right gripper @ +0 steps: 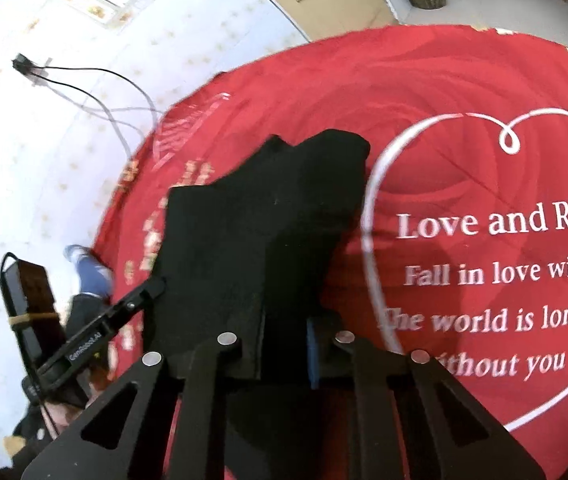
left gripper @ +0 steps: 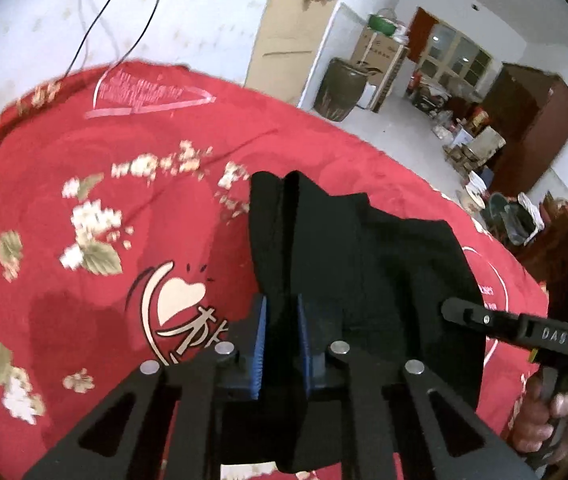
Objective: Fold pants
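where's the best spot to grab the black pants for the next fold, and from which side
Grip the black pants at the near edge, one corner per gripper, coming from the person's side over the red bedspread. That edge is bunched and lifted, while the far end lies on the spread. The left gripper and right gripper already look shut on that cloth, so probably no regrasp is needed.

Pants [left gripper: 348, 248]: black cloth, matt, soft, no sheen, creasing into thick folds. Bedspread [left gripper: 84, 184]: red printed cloth, smooth, faint sheen, white lettering and pale flower print. Left hand-held gripper [left gripper: 282, 344]: matt black plastic links, bright round metal pins, ribbed blue pads. Right hand-held gripper [right gripper: 284, 344]: same matt black plastic, metal pins. Large jar [left gripper: 338, 90]: dark, glazed, glossy. Cardboard box [left gripper: 378, 54]: plain, matt.
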### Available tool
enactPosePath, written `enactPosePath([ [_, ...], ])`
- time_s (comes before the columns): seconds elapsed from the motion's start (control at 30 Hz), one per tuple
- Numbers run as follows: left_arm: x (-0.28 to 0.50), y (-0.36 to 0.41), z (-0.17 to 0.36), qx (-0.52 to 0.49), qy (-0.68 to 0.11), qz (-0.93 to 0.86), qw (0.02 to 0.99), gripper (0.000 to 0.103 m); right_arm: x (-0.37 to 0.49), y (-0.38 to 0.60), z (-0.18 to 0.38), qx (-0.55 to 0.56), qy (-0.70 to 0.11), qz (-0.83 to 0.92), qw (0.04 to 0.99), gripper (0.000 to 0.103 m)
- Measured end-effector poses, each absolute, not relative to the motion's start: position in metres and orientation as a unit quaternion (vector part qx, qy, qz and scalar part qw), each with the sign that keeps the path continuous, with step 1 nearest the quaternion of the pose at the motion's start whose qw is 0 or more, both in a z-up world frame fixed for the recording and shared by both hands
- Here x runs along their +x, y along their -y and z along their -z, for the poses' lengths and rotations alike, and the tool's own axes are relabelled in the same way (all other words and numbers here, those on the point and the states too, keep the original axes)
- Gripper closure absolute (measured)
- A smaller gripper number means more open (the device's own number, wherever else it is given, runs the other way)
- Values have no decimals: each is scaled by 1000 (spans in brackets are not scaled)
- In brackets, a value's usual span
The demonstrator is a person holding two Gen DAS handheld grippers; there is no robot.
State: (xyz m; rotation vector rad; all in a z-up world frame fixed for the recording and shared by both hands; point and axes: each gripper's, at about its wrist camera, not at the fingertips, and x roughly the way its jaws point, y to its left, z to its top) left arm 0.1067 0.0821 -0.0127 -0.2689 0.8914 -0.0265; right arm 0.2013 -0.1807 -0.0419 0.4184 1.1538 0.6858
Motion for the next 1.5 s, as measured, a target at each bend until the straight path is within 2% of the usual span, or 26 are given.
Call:
enactPosePath([
  [0.13,92,-90,-17,-103,-414,-2,905,87,190,171,13,205,-519,-341,757,89],
  [0.23,82,-117,-27,-129,-421,-20,898,87,182,158,-6,215,-515,-357,749,89],
  [0.4,82,-137,12,-126,-455,-43,881,87,162,136,10,199,-529,-364,741,89],
  [0.47,84,-142,41,-121,-485,-65,864,86,164,126,38,165,-553,-354,736,88],
  [0.53,81,-148,50,-113,-498,-89,855,87,167,127,63,141,-588,-318,731,84],
  [0.6,77,-152,46,-117,-497,-103,854,87,165,139,53,149,-570,-308,747,78],
  [0.67,72,-154,39,-121,-490,-114,856,87,161,146,38,127,-548,-301,770,78],
  [0.9,42,-111,-3,-110,-445,-71,886,87,128,146,16,84,-544,-300,780,78],
  [1.0,36,-91,4,-93,-455,-41,885,87,111,137,29,72,-560,-309,765,78],
  [1.13,43,-78,41,-61,-515,-41,854,87,108,125,56,17,-601,-287,745,78],
  [1.3,43,-71,28,-55,-499,-45,864,87,99,127,33,-6,-576,-289,765,77],
  [1.37,37,-68,22,-60,-493,-46,867,85,90,132,20,-16,-561,-296,773,76],
  [1.47,21,-58,10,-68,-478,-51,874,69,76,140,6,-26,-539,-296,789,74],
  [1.5,14,-54,6,-70,-471,-52,878,62,69,146,1,-28,-529,-294,796,65],
])
